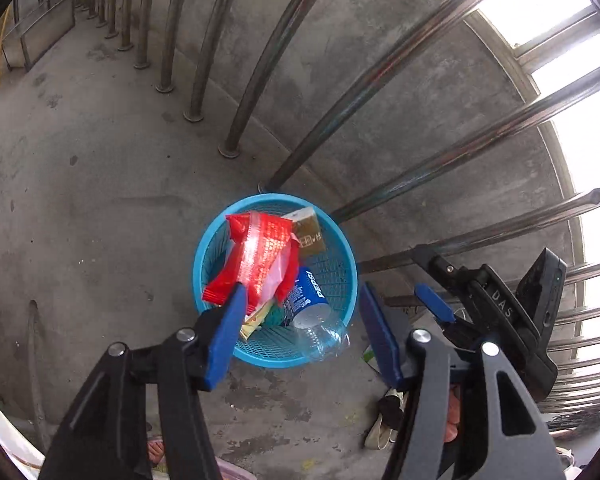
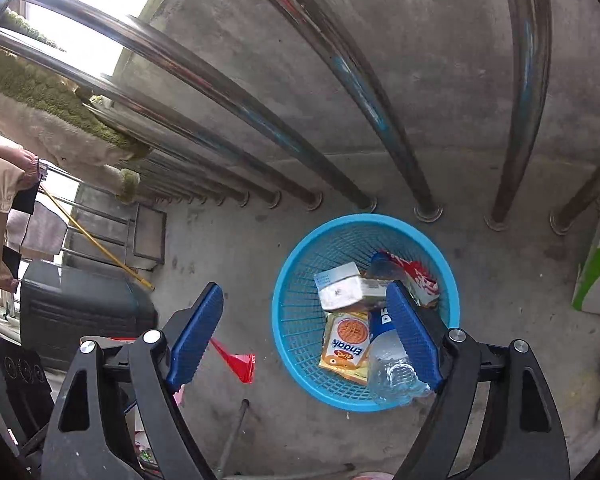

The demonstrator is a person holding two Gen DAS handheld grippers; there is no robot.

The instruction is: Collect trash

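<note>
The left gripper (image 1: 302, 328), a black frame with two blue ribbed pads, stands with its jaws apart over the round blue plastic mesh basket (image 1: 340, 280), pointing steeply down. Nothing sits between the pads: the crumpled red foil snack wrapper (image 1: 260, 256) lies against the tip of the left pad only, spread over the basket's mouth, and whether it touches that pad cannot be told. Below the wrapper, inside the basket, lie a clear plastic Pepsi bottle with a blue label (image 1: 314, 312), its open neck leaning over the near rim, and a brown and white carton (image 1: 308, 232) toward the far wall. The right gripper (image 2: 304, 332), of the same build, is also spread wide and grips nothing. Its left pad hangs over bare concrete floor (image 2: 228, 248) beside the basket; its right pad hangs over the basket's interior, above the bottle (image 2: 392, 372). In the right wrist view the basket (image 2: 296, 320) holds a pale grey-white box (image 2: 340, 286), an orange and yellow Enaak snack packet (image 2: 346, 344) lying flat on the bottom, and a red and white wrapper (image 2: 416, 276) at the far side. A corner of red foil (image 2: 240, 362) shows just outside the basket, near the left pad. The basket stands on the floor, close to the feet of a row of steel railing bars (image 2: 404, 160) set before a concrete wall.
</note>
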